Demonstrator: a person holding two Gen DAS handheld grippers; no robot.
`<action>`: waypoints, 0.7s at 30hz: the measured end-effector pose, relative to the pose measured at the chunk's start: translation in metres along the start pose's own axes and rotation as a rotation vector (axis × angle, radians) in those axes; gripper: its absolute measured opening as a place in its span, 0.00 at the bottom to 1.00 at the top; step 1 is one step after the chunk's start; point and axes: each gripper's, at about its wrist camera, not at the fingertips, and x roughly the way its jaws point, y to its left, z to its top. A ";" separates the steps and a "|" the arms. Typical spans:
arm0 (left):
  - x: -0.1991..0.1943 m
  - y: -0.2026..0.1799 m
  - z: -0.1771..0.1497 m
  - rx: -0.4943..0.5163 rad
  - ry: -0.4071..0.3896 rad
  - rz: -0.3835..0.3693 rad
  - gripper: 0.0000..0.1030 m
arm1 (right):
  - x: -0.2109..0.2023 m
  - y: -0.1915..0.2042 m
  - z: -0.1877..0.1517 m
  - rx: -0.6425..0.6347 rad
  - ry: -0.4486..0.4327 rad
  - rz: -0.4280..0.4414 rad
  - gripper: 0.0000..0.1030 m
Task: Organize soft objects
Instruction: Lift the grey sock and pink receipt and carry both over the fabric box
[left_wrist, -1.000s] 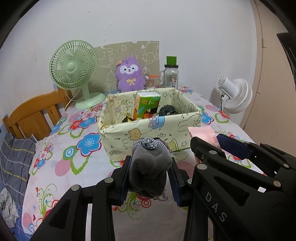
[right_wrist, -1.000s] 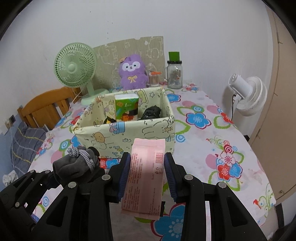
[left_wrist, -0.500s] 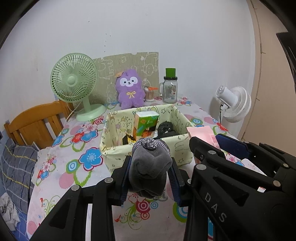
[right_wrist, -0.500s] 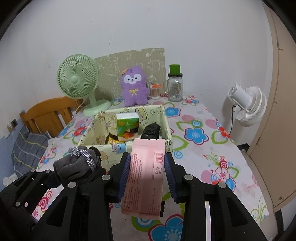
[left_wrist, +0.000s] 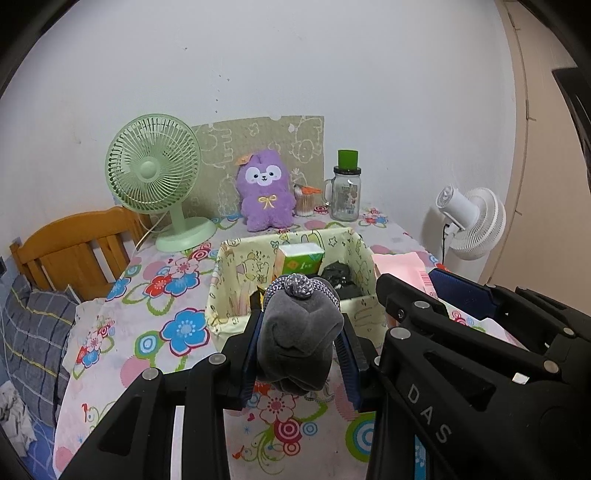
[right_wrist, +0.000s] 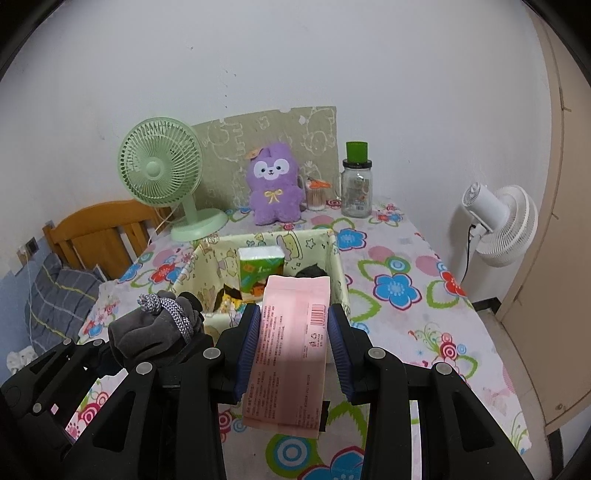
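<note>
A: What does my left camera show?

B: My left hand-held gripper (left_wrist: 297, 352) is clamped on a grey sock ball (left_wrist: 298, 338), soft and velvety, with a speckled grey-and-white cuff rolled over its top. It hangs above the flowered bench (left_wrist: 166, 325), just short of the yellow cartoon-print bin (left_wrist: 236, 291). In the bin stand a green tissue pack (left_wrist: 301, 262) and something black (left_wrist: 338, 280) I can't make out. To the right, my other hand-held gripper's arm carries the white letters "DAS", and a corner of a pink pack (left_wrist: 402, 264) peeks out behind it.

A: And the right camera?

B: My right hand-held gripper (right_wrist: 293, 345) is closed on that pink pack (right_wrist: 291, 350), a flat soft packet held upright between the blue pads, above the bench's (right_wrist: 406, 317) near part and in front of the bin (right_wrist: 340, 273). It has a barcode near its top right and rows of small red print, too fine to read. The sock ball (right_wrist: 155, 330) sits at the left here, seen from the side.

A: What differs between the two?

B: Only the right view shows the pink pack's printed face; only the left shows the "DAS" lettering. Both show the green fan (right_wrist: 162, 173), the purple plush (right_wrist: 273, 188), the jar (right_wrist: 356, 190) and the white fan (right_wrist: 498, 221).
</note>
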 end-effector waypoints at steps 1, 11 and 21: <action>0.000 0.000 0.001 -0.002 -0.002 0.000 0.37 | 0.000 0.000 0.002 -0.003 -0.002 0.000 0.39; 0.013 0.004 0.010 -0.018 -0.003 0.000 0.37 | 0.014 0.001 0.014 -0.014 -0.001 -0.001 0.39; 0.026 0.009 0.020 -0.030 -0.001 -0.003 0.38 | 0.026 0.002 0.024 -0.019 0.001 0.007 0.39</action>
